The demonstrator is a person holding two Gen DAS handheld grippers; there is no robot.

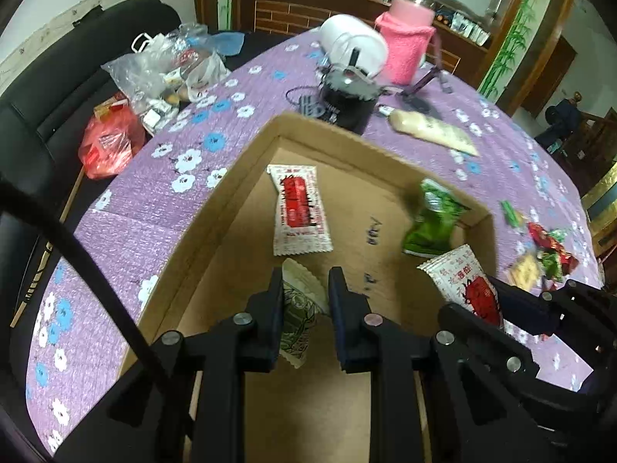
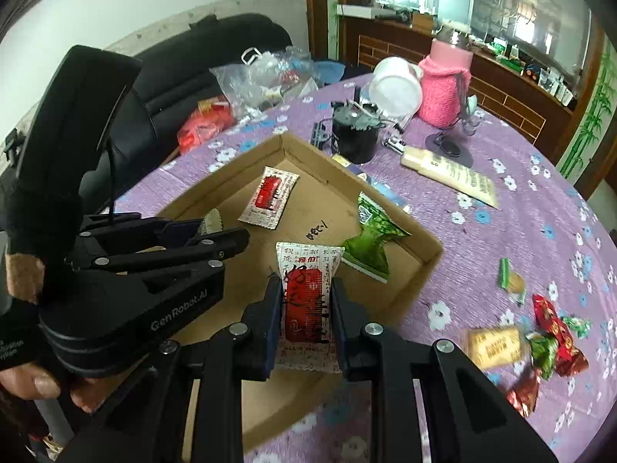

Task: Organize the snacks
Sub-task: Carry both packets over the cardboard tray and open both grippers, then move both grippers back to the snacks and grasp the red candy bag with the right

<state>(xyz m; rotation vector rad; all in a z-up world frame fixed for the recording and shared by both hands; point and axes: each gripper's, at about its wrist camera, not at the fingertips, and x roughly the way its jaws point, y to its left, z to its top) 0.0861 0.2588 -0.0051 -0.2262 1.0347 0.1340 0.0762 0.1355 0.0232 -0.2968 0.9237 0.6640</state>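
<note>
- Left gripper (image 1: 304, 293) was pinching a green-and-white snack packet (image 1: 299, 316) between its pads, held above the cardboard box (image 1: 216, 208).
- Right gripper (image 2: 304, 297) was clamped on a red-and-white snack packet (image 2: 306, 301), packet upright between the pads, over the near part of the same box.
- In the right wrist view the left gripper (image 2: 210, 227) sat just to the left, the scalloped edge of its packet poking past the fingertips; a person's gloved hand (image 2: 34, 347) held its grip.
- In the left wrist view the right gripper (image 1: 497, 301) showed at lower right with its red-and-white packet (image 1: 466, 285) over the box's right corner.
- Lying flat on the box floor: another red-and-white packet (image 1: 299, 208), near the far corner.
- Green packet (image 1: 434, 220) was in the box against the right wall, twisted at its middle.
- Box sat on a purple flowered tablecloth (image 1: 154, 208).
- Loose snacks (image 2: 540, 332) lay on the cloth to the right of the box, well apart from it: red, green and yellow wrappers, blurred.
- Beyond the box: a black pot (image 2: 353, 135), a cream tube (image 2: 451, 175), a pink-covered bottle (image 2: 443, 85), a white tub (image 2: 395, 88) tipped on its side.
- Plastic bags (image 1: 169, 73) and a red bag (image 1: 110, 142) sat on the black chair at far left.
</note>
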